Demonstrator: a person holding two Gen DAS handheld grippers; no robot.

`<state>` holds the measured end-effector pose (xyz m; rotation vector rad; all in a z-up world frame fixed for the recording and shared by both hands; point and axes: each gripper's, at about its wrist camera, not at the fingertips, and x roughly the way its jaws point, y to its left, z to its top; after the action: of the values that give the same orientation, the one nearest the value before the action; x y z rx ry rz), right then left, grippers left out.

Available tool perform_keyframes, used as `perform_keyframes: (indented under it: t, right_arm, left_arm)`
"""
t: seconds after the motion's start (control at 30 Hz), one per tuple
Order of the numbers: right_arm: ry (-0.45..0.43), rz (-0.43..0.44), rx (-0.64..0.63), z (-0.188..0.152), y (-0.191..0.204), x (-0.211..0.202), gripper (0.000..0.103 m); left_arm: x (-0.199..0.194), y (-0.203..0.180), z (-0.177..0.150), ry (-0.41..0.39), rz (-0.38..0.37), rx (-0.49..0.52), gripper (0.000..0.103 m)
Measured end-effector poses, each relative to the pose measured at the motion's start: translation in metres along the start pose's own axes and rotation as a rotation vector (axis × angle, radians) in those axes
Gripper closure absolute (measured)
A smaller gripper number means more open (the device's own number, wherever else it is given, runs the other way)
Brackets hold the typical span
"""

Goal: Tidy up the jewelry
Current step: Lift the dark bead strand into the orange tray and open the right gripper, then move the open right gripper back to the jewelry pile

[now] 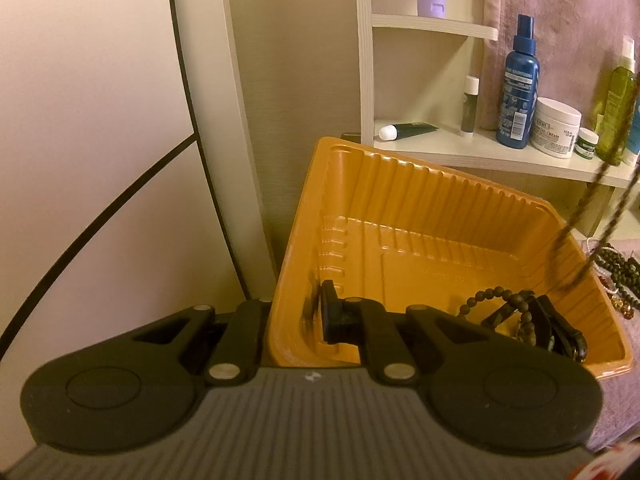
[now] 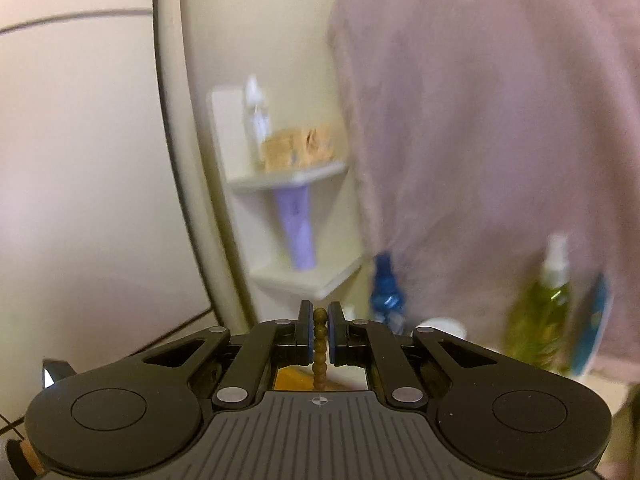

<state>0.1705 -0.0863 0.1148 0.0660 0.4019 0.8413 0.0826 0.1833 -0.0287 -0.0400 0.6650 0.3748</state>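
Closest to my lens, the right tongs (image 2: 320, 334) pinch an olive bead strand (image 2: 320, 344) hanging vertically over the orange tray's (image 1: 440, 208) right rim, while my left tongs (image 1: 298, 316) clamp its left wall.

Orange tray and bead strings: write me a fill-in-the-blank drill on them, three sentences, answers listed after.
1. The left tongs are clamped on the wall of the ____ tray.
2. The right tongs pinch a string of olive-green ____.
3. A dark bead bracelet already lies ____ the tray.

Missing words: orange; beads; inside
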Motion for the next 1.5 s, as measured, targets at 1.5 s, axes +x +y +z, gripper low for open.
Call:
perform_keyframes:
  t: [1.5]
  right_arm:
    - [0.317,-0.156,0.283,-0.140,-0.067,-0.011,0.059]
  left_arm:
    - [0.006,-0.001,0.001,0.015,0.010,-0.003,0.094]
